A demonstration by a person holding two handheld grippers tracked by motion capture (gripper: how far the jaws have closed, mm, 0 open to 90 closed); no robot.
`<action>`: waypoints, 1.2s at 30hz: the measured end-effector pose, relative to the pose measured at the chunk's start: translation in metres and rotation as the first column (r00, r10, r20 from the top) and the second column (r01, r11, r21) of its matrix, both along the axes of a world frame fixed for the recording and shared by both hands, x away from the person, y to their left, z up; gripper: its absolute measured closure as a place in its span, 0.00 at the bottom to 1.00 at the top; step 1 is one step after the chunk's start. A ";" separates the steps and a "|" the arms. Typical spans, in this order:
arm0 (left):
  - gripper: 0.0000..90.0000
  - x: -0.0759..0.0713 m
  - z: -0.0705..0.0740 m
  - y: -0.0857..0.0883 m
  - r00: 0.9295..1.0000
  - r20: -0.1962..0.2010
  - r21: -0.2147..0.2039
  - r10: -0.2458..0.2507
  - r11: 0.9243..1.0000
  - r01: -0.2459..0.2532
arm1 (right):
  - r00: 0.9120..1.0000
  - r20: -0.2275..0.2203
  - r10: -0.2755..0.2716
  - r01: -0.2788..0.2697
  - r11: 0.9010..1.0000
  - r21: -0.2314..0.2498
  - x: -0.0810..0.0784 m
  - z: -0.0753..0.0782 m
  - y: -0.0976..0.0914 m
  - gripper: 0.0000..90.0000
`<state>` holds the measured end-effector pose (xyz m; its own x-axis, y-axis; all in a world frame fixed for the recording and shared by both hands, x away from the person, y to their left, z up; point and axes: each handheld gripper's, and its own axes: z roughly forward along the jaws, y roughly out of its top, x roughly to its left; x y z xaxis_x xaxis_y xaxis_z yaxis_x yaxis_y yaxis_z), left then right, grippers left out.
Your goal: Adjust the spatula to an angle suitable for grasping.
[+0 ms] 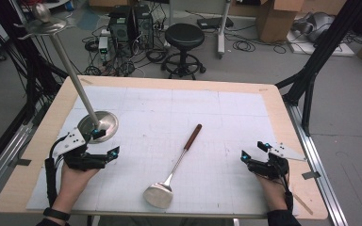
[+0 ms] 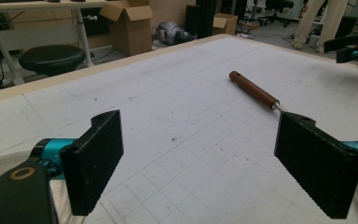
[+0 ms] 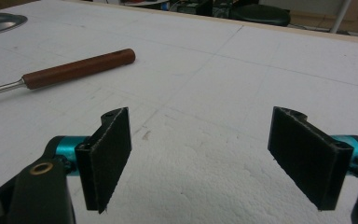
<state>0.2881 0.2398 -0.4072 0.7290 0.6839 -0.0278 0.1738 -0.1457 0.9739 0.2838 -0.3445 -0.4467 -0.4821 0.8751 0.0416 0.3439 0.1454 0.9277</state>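
The high view looks forward and down from above the person's side, taking in the whole table (image 1: 42,141) and, toward 12 o'clock, the floor with a black stool (image 1: 184,36). The left gripper view sits low and close over the white mat (image 2: 177,93), facing across it toward 2 o'clock; the same stool (image 2: 51,58) stands beyond the far edge. The right gripper view, equally low and near the mat (image 3: 223,70), faces about 11 o'clock. All three share the spatula's brown handle (image 1: 193,135) (image 2: 253,90) (image 3: 79,68).
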 end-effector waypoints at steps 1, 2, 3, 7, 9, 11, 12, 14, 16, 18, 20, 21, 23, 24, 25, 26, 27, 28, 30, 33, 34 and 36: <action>0.18 0.000 0.001 -0.001 1.000 -0.002 0.000 -0.002 1.000 0.002 | 1.000 0.000 -0.001 0.001 1.000 0.000 0.000 0.000 0.000 0.23; 0.18 0.000 0.001 -0.002 1.000 -0.002 0.003 -0.005 1.000 0.005 | 1.000 0.000 -0.001 0.001 1.000 0.000 0.000 0.000 0.000 0.23; 0.18 0.001 0.002 -0.003 1.000 -0.003 0.005 -0.008 1.000 0.008 | 1.000 0.000 -0.001 0.001 1.000 0.000 0.000 0.000 0.000 0.23; 0.18 0.003 0.007 -0.011 1.000 0.000 0.016 -0.019 1.000 0.019 | 1.000 0.002 -0.001 0.001 1.000 -0.001 0.000 0.000 0.000 0.23; 0.18 0.004 0.009 -0.015 1.000 0.002 0.015 -0.026 1.000 0.026 | 1.000 0.001 -0.001 0.001 1.000 0.000 0.000 0.000 0.000 0.23; 0.18 0.006 0.010 -0.019 1.000 0.004 0.014 -0.031 0.999 0.031 | 1.000 -0.001 -0.001 0.001 1.000 0.003 0.000 0.000 0.000 0.23; 0.18 0.006 0.010 -0.020 1.000 0.003 0.017 -0.031 0.999 0.031 | 1.000 -0.001 -0.001 0.001 1.000 0.003 0.000 0.000 0.000 0.23; 0.18 0.008 0.010 -0.022 1.000 0.000 0.024 -0.031 0.999 0.031 | 1.000 0.000 -0.001 0.001 1.000 0.003 0.000 0.000 0.000 0.23; 0.18 0.009 0.009 -0.023 0.999 -0.002 0.026 -0.032 0.999 0.032 | 1.000 -0.002 -0.001 0.001 1.000 0.004 0.000 0.000 0.000 0.23; 0.18 0.009 0.009 -0.023 1.000 -0.004 0.027 -0.030 0.999 0.030 | 1.000 -0.001 0.002 -0.002 1.000 0.002 0.000 0.000 0.000 0.23; 0.18 0.009 0.009 -0.022 1.000 -0.004 0.021 -0.029 0.999 0.029 | 1.000 -0.002 0.002 -0.002 1.000 0.004 0.000 0.000 0.000 0.23; 0.18 0.009 0.010 -0.022 1.000 -0.003 0.021 -0.029 0.999 0.029 | 1.000 -0.001 0.002 -0.002 1.000 0.003 0.000 0.000 0.000 0.23; 0.18 0.009 0.010 -0.022 1.000 -0.003 0.020 -0.029 0.999 0.029 | 1.000 -0.001 0.000 0.000 1.000 0.004 0.000 0.000 0.000 0.23; 0.18 0.009 0.010 -0.022 1.000 -0.005 0.011 -0.027 1.000 0.027 | 1.000 -0.001 0.000 0.000 1.000 0.003 0.000 0.000 0.000 0.23; 0.18 0.009 0.010 -0.023 1.000 -0.007 0.011 -0.029 1.000 0.029 | 1.000 0.000 0.000 0.000 1.000 0.001 0.000 0.000 0.000 0.23; 0.18 0.010 0.011 -0.025 1.000 -0.004 0.014 -0.030 0.999 0.030 | 1.000 -0.001 0.000 0.000 1.000 0.003 0.000 0.000 0.000 0.23; 0.18 0.010 0.011 -0.026 0.999 -0.005 0.017 -0.035 0.999 0.035 | 1.000 -0.001 0.000 0.000 1.000 0.003 0.000 0.000 0.000 0.23; 0.18 0.011 0.012 -0.028 0.999 -0.002 0.019 -0.038 0.999 0.038 | 1.000 -0.001 -0.001 0.001 1.000 0.003 0.000 0.000 0.000 0.23; 0.18 0.012 0.015 -0.032 0.999 0.000 0.017 -0.043 0.999 0.043 | 1.000 -0.001 0.000 0.000 1.000 0.002 0.000 0.000 0.000 0.23; 0.18 0.014 0.018 -0.039 0.998 0.004 0.020 -0.059 0.998 0.059 | 1.000 -0.002 0.000 0.000 1.000 0.004 0.000 0.000 0.000 0.23; 0.18 0.014 0.019 -0.042 0.998 0.004 0.020 -0.062 0.998 0.062 | 1.000 -0.002 -0.001 0.001 1.000 0.004 0.000 0.000 0.000 0.23; 0.18 0.016 0.020 -0.047 0.998 0.001 0.020 -0.067 0.998 0.067 | 1.000 -0.002 0.000 0.000 1.000 0.004 0.000 0.000 0.000 0.23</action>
